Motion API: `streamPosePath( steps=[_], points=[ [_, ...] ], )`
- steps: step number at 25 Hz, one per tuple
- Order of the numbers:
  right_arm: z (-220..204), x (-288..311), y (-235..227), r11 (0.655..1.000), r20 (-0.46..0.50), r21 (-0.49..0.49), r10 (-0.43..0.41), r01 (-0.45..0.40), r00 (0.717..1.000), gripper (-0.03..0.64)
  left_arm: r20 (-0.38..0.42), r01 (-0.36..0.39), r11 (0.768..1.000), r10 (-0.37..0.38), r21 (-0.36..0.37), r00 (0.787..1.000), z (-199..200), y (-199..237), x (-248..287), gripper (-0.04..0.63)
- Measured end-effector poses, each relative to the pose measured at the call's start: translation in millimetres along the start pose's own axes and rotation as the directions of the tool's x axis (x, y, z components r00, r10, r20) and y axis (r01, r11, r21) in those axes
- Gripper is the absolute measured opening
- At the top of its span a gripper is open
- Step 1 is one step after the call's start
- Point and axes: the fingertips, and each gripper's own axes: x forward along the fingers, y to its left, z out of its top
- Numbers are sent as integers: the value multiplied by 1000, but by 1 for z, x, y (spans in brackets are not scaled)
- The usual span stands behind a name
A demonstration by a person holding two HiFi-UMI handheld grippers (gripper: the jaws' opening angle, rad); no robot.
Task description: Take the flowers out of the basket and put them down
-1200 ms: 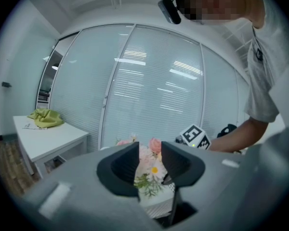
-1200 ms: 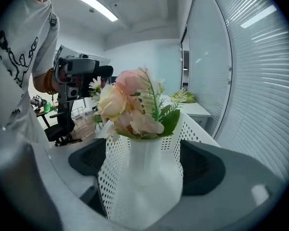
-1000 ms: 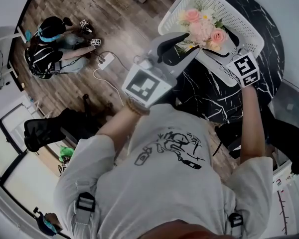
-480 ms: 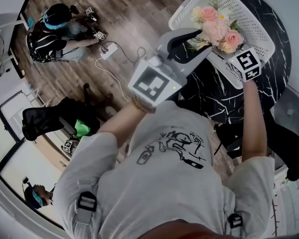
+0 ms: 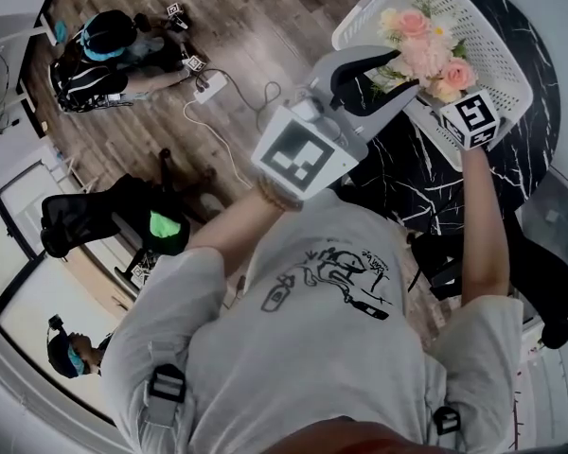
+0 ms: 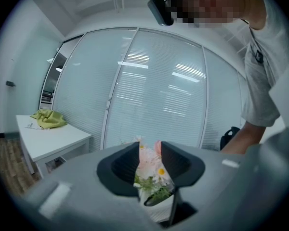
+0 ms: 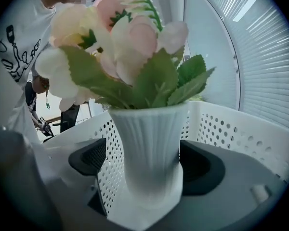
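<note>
Pink and cream flowers [image 5: 426, 50] stand in a white ribbed vase [image 7: 149, 153], upright, inside the white perforated basket [image 5: 483, 12] on the black marble table [image 5: 540, 93].

The right gripper [image 7: 147, 165] has a jaw on either side of the vase body, below the flared mouth. Its right pad sits against the ribs. Contact on the left pad is less clear, so the grip appears closed on the vase rather than proven. Holding low on the body probably keeps the pads off the blooms and the vase vertical for the lift.

The left gripper [image 5: 407, 72] hangs at the basket's near rim with its jaws apart and nothing between them. The flowers show only beyond the gap. This position suggests it is ready to steady the basket, though it touches nothing visible.

Findings on visibility:
- The vase base is cut off by the gripper body in the right gripper view and covered by blooms in the head view, so whether it has left the basket floor cannot be told.
- The right jaw tips are hidden in the head view.
- The table's far edge runs out of frame.
</note>
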Motion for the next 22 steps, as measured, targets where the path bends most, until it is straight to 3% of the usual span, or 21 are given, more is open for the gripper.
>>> streamPosePath(
  steps=[10,22],
  points=[
    [-4,11,-10,998,6,11,-55,55,998,486,2,-4,1000,4,6,1000,0,3,-2,143],
    [-17,31,-13,998,-23,25,-57,57,998,488,24,-15,1000,15,3,1000,4,5,-5,143]
  ],
)
